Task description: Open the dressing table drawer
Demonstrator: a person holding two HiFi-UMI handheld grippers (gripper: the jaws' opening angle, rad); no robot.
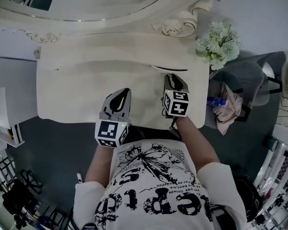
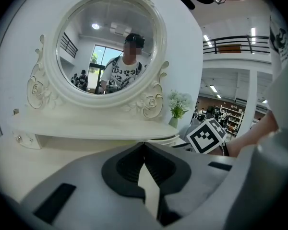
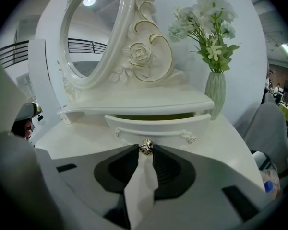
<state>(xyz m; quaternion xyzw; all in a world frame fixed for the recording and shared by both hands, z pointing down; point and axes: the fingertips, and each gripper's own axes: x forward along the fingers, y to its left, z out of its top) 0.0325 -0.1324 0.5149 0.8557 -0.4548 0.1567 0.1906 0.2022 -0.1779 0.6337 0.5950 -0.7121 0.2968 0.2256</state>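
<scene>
Right tongs (image 3: pixel 145 150) are clamped on the small metal knob (image 3: pixel 145 146) in the middle of the drawer (image 3: pixel 158 127) front; the knob sits right at the tips, jaws narrow around it. The drawer is under the raised shelf (image 3: pixel 134 102) at the back right of the worktop (image 1: pixel 77 90), just below the mirror's (image 2: pixel 108 42) carved scroll. It stands slightly out from the shelf, with a thin yellowish gap showing above the front panel. From the head view the right tongs (image 1: pixel 173 77) point straight at the drawer (image 1: pixel 170 69).

Left tongs (image 2: pixel 144 145) are closed tip to tip with nothing between them (only pale worktop shows through the slit lower down). They sit over the middle of the worktop, to the left of the right tongs and apart from them (image 1: pixel 121 92). Can't tell if they touch the surface.

Vase of flowers (image 3: pixel 215 92) stands on the back right corner, just beside the drawer's right end.
</scene>
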